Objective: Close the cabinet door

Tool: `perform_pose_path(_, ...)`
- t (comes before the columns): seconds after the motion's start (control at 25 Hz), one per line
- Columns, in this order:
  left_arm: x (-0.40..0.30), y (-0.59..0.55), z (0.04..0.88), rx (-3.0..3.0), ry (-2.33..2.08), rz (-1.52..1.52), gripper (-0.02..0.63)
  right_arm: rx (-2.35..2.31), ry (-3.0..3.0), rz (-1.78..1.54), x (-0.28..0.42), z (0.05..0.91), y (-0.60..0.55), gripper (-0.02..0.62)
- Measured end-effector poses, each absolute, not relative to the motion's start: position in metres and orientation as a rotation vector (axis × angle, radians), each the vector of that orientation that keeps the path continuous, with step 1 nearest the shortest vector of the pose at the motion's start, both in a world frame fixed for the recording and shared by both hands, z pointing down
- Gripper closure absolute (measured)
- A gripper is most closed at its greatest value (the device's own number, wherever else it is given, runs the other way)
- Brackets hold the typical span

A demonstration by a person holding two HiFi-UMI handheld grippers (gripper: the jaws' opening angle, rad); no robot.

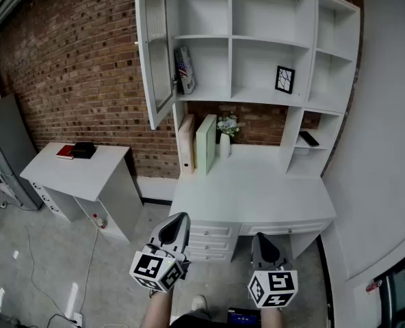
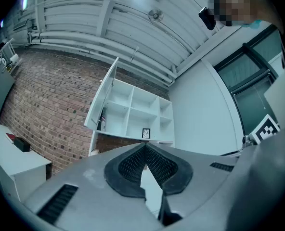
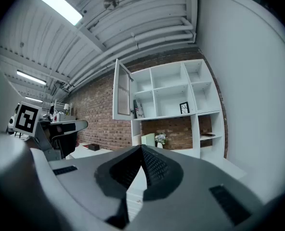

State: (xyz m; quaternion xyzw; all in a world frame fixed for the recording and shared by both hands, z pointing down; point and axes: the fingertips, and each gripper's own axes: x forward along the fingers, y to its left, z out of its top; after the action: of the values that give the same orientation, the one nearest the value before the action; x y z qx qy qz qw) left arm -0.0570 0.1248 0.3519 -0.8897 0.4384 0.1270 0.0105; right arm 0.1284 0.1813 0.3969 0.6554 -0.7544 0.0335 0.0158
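Both tools are held low, in front of the white desk.

Left hand-held gripper [image 1: 178, 219]: jaws closed tip to tip, nothing between them. Right hand-held gripper [image 1: 264, 239]: the same, pads meeting at the tip, empty.

Cabinet door [image 1: 154, 53]: well ahead of and above my left hand-held gripper, up and to the left of my right one. It is swung wide open off the left edge of the shelf unit [image 1: 271, 39]. Neither tool touches it.

Head view alone shows both tools from above, side by side and apart. It also shows the tabletop [image 1: 257, 190] beyond the jaw tips, the grey floor [image 1: 24, 251] and my shoe [image 1: 198, 303].

Left gripper view: the door [image 2: 101, 102] stands up and left of the closed tips [image 2: 145, 148], and a framed picture [image 2: 145, 133] sits just above them. My own tool's body hides the tabletop and what stands on it. The other tool's marker cube [image 2: 265, 128] shows at the right edge.

Right gripper view shows what the left one hides: the flowers [image 3: 160, 139] and a pale green binder [image 3: 148, 139], just above its tips [image 3: 142, 149]. The door [image 3: 122, 96] is further up and left. My left tool shows side-on at the far left with its marker cube [image 3: 27, 118].

Only the two gripper views show the ceiling lamp [image 3: 58, 6].
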Motion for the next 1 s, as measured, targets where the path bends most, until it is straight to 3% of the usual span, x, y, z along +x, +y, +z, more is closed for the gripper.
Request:
perform_pose_path(0.6, -0.072, 0.133, 0.361, -2.784, 1.432, 0.421, 0.595, 1.981, -2.449, 0.109, 0.117, 0.396, 0.181, 0.594)
perform_pose_path(1.0, -0.074, 0.017, 0.366, -2.784, 1.457, 0.475, 0.595, 1.961, -2.484, 0.183, 0.123, 0.403, 0.070, 0.594)
